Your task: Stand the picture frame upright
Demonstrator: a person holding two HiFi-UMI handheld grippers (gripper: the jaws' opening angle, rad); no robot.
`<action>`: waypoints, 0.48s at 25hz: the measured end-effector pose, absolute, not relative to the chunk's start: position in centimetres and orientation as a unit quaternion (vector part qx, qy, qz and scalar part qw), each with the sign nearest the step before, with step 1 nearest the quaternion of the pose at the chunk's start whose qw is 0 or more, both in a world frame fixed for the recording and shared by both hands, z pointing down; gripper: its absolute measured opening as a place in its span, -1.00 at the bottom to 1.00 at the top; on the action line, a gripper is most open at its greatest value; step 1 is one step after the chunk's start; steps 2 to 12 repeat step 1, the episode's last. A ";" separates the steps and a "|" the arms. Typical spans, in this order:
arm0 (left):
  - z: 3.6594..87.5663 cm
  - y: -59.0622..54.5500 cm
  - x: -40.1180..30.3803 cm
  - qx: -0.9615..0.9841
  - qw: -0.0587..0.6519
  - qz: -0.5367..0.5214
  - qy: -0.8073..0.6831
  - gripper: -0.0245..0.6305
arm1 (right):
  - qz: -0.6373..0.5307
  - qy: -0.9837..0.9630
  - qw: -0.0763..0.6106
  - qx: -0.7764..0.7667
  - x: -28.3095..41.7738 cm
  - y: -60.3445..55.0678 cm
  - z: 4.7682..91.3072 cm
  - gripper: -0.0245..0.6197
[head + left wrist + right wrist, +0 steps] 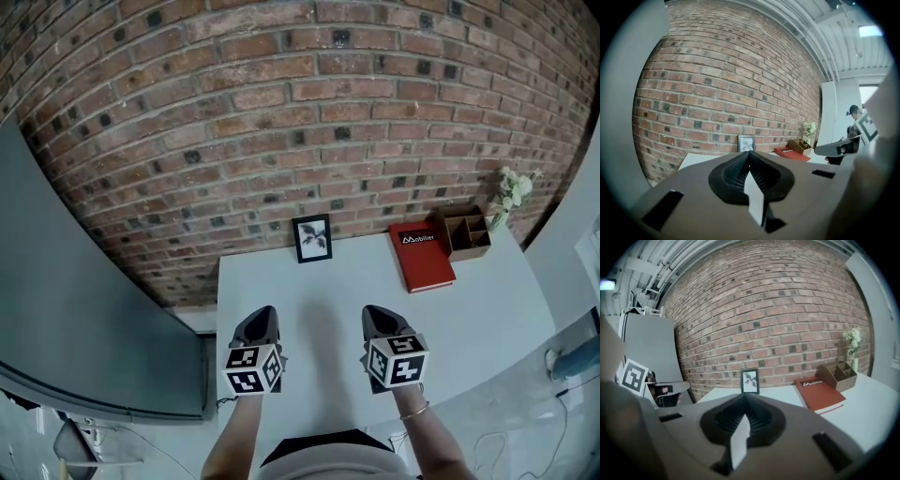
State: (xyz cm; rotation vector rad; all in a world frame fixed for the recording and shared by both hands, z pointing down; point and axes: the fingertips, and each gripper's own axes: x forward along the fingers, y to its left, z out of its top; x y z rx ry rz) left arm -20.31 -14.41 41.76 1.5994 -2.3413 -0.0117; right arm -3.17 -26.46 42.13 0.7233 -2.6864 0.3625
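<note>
Two tools hang side by side over the near part of the white tabletop, one in each of the person's hands, and both point toward the far edge. The left tool has its black jaws pressed tight together with nothing caught between them. The right tool is closed the same way and is just as empty. Each carries its cube of square black-and-white markers at the near end, and neither tool touches anything on the tabletop. The picture frame is well apart from both of them. It stands upright at the far edge of the tabletop, close in front of the brick wall, roughly in line with the gap between the two tools. It has a thin black border and holds a print of a dark leafy sprig on white, facing the person. From where I stand I cannot tell whether its back touches the bricks. Off to its right a red book lies flat on the tabletop. Just beyond the book sits a brown wooden organiser with open compartments, and pale flowers stand at the corner beside it.
</note>
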 end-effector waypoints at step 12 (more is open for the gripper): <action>41.8 -14.3 -20.4 0.557 0.153 -0.004 -0.816 -0.94 | 0.128 -0.944 0.169 0.253 -3.3 -26.3 42.2 -0.92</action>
